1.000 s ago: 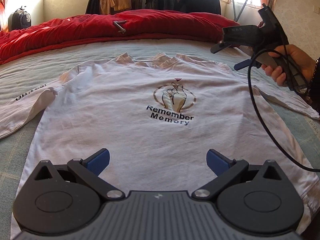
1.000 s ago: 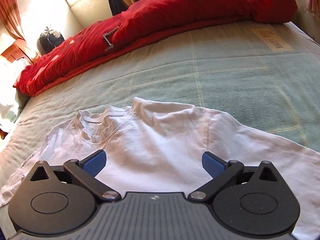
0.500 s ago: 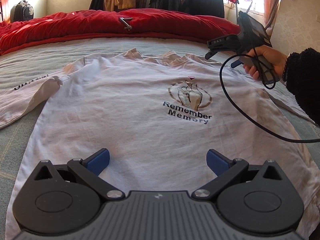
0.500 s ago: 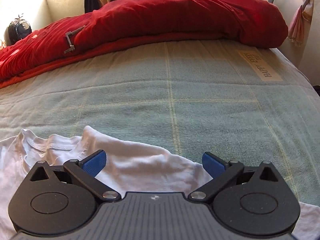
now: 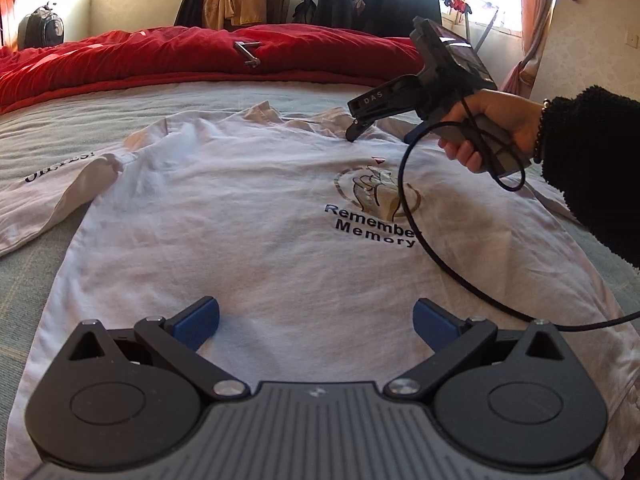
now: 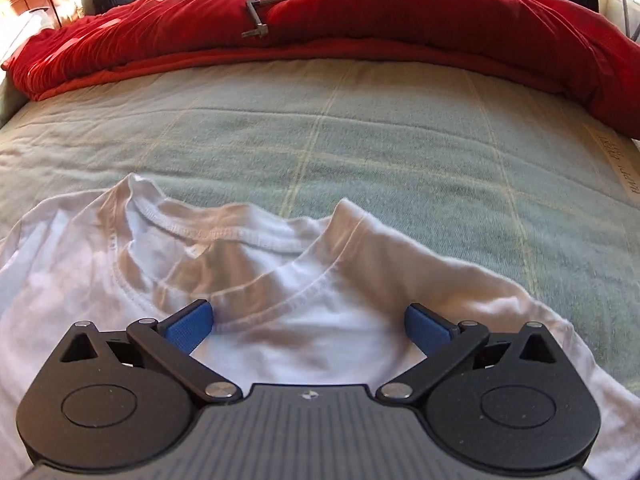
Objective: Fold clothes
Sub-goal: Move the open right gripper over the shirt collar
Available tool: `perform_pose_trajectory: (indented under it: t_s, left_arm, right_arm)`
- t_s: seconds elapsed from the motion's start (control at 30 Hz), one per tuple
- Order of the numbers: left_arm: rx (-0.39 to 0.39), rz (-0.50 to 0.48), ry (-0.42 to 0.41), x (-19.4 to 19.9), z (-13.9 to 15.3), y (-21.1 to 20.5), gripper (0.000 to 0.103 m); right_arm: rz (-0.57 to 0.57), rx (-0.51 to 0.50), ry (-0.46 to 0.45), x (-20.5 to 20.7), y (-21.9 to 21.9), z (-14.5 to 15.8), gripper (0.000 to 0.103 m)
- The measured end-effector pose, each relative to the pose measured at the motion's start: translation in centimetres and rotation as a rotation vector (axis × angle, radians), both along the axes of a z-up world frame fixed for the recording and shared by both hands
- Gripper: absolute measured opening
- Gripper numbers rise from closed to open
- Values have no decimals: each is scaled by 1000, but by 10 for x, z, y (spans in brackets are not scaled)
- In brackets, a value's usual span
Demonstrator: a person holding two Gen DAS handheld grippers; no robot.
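Pre-fold setup: shirt flat, neither gripper holding cloth.

I see the green bedsheet (image 6: 360,128) carrying the white T-shirt (image 5: 256,248) spread print-up, collar (image 6: 256,236) toward the red duvet (image 5: 160,60). My left gripper (image 5: 316,320) hovers near the hem, jaws apart; my right gripper (image 6: 308,324) sits at the collar, jaws apart, empty. My judgement: the next move calls for pinching the shoulder and hem on one side.

White tee (image 5: 256,240) flat on bed (image 5: 48,128), R gripper (image 5: 380,132) fingers at collar.
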State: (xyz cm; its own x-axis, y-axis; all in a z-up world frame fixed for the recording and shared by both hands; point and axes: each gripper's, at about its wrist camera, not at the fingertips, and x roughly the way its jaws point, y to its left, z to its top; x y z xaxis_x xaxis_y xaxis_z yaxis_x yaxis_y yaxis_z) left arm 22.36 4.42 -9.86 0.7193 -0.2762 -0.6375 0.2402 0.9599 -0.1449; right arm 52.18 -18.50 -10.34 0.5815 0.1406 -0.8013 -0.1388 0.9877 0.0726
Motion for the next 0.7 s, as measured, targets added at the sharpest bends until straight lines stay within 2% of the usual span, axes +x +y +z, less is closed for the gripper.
perform_pose_trajectory:
  t_s: [0.07,0.17,0.23,0.27,0.3,0.4,0.53,0.7]
  left_arm:
    - [-3,-3,-2,-1,0,1,102]
    - [-13,-9,-5,-2,-1,3,102]
    - [-21,-11,-7,-2,-1,4,102]
    - [-23,-11,-7,-1,-2,4,102]
    - [-24,-12,-9,-2,-2,4,102]
    - [-19,-13,-12,-1,-3,4,102]
    - [-11,-15,-14,-1,-3,3,102]
    - [0,-17,-15,-1,-4,2,102]
  right_arm:
    - [-7,25,-8,14,-6,3,103]
    - [7,121,-41,19,-21,21,101]
    - [36,144,-88,17,-33,35,94]
    - [49,128,-103,17,-37,40,90]
    - [59,107,-106,19,-42,43,82]
    - [80,61,-80,25,-58,41,67]
    - [130,50,-81,20,-70,29,65]
    - [213,-18,-91,23,-59,10,65]
